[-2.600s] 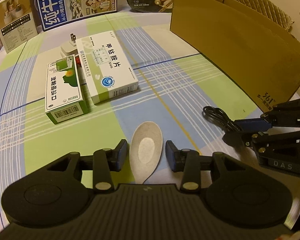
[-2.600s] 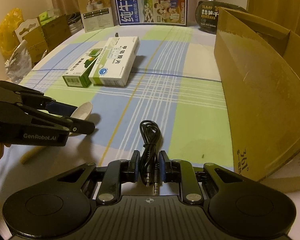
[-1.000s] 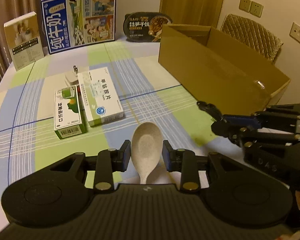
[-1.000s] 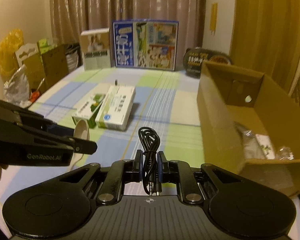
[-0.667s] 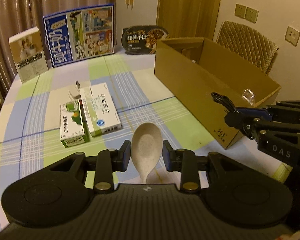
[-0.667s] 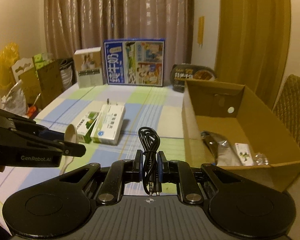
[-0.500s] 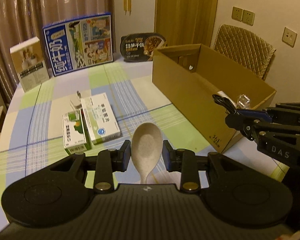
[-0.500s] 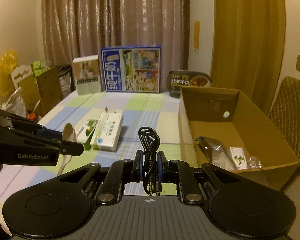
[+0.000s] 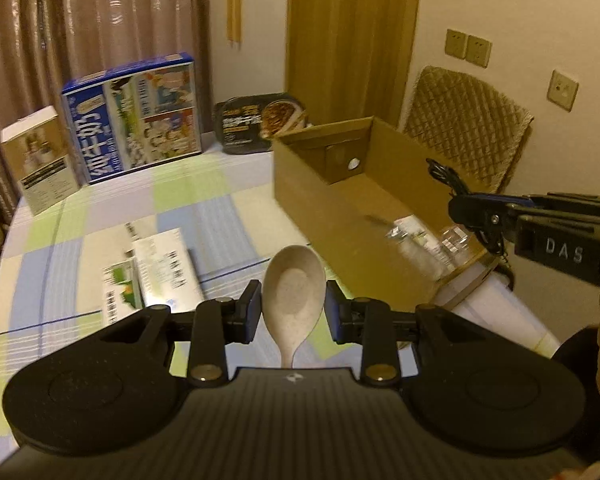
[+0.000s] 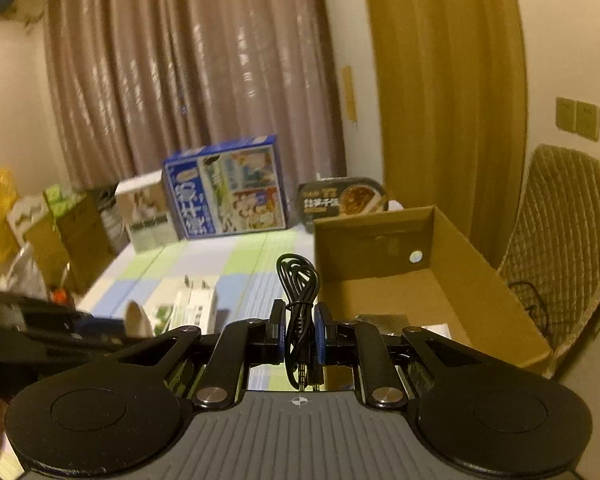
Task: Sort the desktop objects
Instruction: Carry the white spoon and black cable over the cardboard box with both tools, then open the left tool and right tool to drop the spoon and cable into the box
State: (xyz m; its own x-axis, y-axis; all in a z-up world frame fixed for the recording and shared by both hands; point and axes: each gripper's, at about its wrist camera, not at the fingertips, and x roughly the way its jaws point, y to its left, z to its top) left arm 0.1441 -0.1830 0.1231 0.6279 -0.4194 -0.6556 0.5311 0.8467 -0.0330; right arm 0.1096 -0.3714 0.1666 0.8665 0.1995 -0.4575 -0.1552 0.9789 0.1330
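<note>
My left gripper point(image 9: 293, 307) is shut on a beige spoon point(image 9: 294, 291), bowl pointing forward, held high above the checked table point(image 9: 196, 200). My right gripper point(image 10: 300, 330) is shut on a coiled black audio cable point(image 10: 299, 288), its plugs hanging toward the camera. In the left wrist view the right gripper point(image 9: 466, 208) holds the cable point(image 9: 446, 174) over the near end of the open cardboard box point(image 9: 340, 216). The box point(image 10: 440, 280) holds several small packets. Two medicine boxes point(image 9: 152, 276) lie on the table.
A blue milk carton point(image 9: 134, 116), a white box point(image 9: 40, 164) and a black meal tray point(image 9: 260, 120) stand at the table's far edge. A white charger plug point(image 9: 131, 229) lies behind the medicine boxes. A quilted chair point(image 9: 464, 128) stands beyond the box.
Both grippers have lifted from the table with the spoon and the cable in them. They moved up and right; the right gripper now sits over the cardboard box.
</note>
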